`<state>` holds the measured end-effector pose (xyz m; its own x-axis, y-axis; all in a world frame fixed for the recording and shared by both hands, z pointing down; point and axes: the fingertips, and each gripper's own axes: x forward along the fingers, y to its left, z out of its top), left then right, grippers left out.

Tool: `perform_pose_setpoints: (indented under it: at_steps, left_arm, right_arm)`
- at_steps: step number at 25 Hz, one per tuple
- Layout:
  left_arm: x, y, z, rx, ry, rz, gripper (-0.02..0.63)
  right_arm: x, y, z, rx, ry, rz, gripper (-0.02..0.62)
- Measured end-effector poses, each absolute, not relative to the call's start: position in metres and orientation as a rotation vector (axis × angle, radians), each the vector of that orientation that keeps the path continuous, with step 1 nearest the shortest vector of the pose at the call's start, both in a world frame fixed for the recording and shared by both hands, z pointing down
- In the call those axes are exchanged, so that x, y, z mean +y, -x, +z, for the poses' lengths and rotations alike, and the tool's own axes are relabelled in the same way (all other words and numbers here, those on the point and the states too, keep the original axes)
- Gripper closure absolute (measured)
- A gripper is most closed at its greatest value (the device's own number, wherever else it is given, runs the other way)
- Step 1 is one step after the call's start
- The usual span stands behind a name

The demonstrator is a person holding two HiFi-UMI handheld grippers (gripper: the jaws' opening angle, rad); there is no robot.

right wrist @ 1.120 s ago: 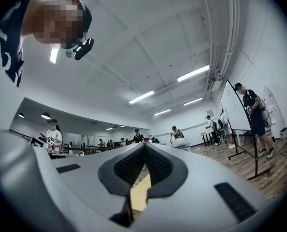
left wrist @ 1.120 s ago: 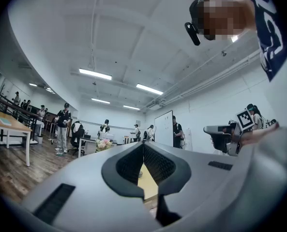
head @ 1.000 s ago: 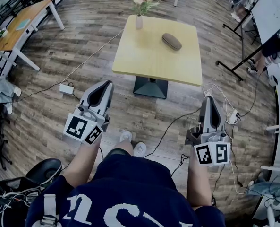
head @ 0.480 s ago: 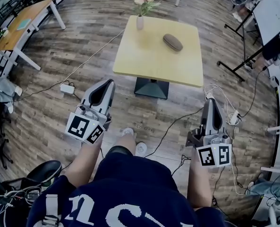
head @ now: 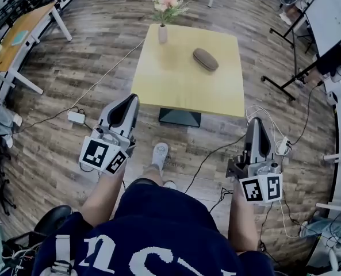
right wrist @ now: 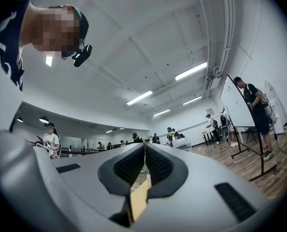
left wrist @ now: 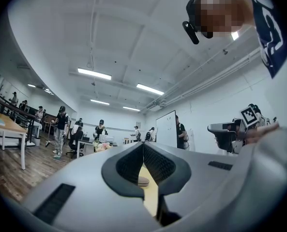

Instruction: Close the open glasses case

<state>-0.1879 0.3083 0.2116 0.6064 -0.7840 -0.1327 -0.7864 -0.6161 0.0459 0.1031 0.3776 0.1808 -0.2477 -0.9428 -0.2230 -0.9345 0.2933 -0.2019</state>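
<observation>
Pale yellow square wooden desk on a dark pedestal, standing on a brown plank floor; I am short of its near edge.

Brown-grey oval glasses case lies on the far half of the desk, right of centre, long axis slanting toward the far left corner. From the head view it reads as one smooth closed-looking lozenge; I cannot make out a lid gap. Through the slot under my left tongs the same case shows as a small rounded lump on the yellow top.

Small pale vase of pink flowers stands by the far left corner, well apart from the case.

Left tongs: grey shells and dark ribbed pads pressed together, nothing between them. They are held over the floor, tips near the desk's near left corner.

Right tongs: pads likewise together and empty, over the floor just outside the near right corner.

Both pairs are well apart from the case. Black cables trail across the floor below, and my white shoe is between the tongs.
</observation>
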Motion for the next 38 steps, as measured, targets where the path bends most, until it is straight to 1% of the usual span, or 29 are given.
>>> perform_pose_setpoints:
  at_steps: [5,11,16,20,27,38]
  left_arm:
    - [0.238,0.17,0.205,1.328,2.806,0.236,0.591]
    - [0.154,0.165,0.197,1.245,2.821,0.247,0.591]
    - [0.108,0.158,0.178,1.192,2.755,0.353,0.591]
    - [0.081,0.151,0.181,1.177,2.784,0.347,0.591]
    - [0.043,0.133,0.2,1.26,2.807,0.299,0.591]
    - [-0.01,0.1,0.195,1.536,2.64,0.304,0.591]
  right_arm:
    - [0.312,-0.112,0.177,2.247,1.736,-0.045,0.568]
    - [0.233,-0.106,0.17,2.222,1.766,-0.023,0.566]
    - [0.185,-0.115,0.175,2.195,1.801,-0.039,0.566]
    - [0.163,-0.117,0.183,2.208,1.823,-0.074,0.566]
    - [0.117,-0.14,0.189,2.248,1.79,-0.109,0.566]
    - [0.013,-0.181,0.177,2.433,1.54,-0.101,0.566]
